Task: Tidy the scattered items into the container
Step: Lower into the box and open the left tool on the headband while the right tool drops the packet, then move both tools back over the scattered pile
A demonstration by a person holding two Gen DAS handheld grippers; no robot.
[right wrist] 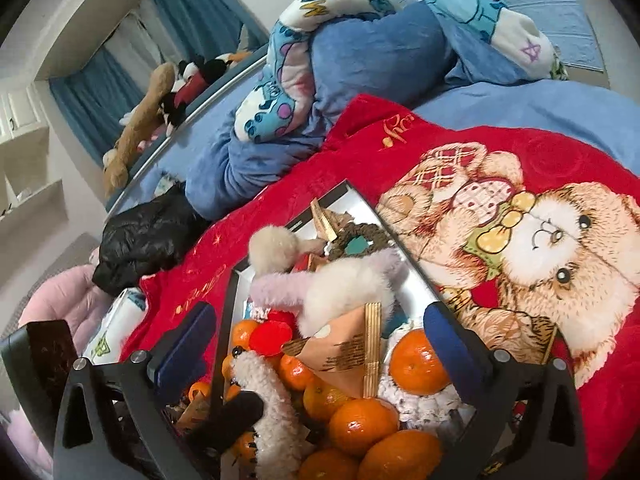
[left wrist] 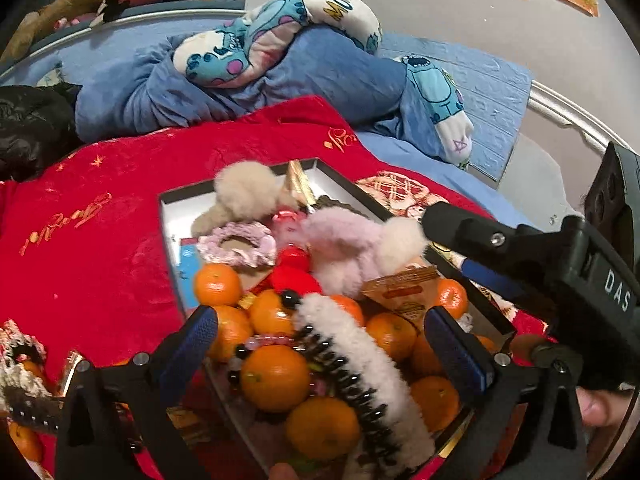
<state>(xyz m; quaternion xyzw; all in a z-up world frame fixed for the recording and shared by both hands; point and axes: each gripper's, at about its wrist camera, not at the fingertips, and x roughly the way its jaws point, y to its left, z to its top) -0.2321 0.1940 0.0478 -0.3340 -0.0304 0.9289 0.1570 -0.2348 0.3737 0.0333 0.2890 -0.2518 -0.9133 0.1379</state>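
Resting on a red blanket spread over the bed, the container is seen directly ahead of both hand-held grippers, filled with tangerines, fluffy hair clips, a crocheted scrunchie and snack packets. The left hand-held gripper is held wide open above the near end of the container, nothing pressed between its blue pads. The right hand-held gripper is likewise spread open and empty over the fruit. More tangerines and a scrunchie are seen outside the container, left of the left hand-held gripper.
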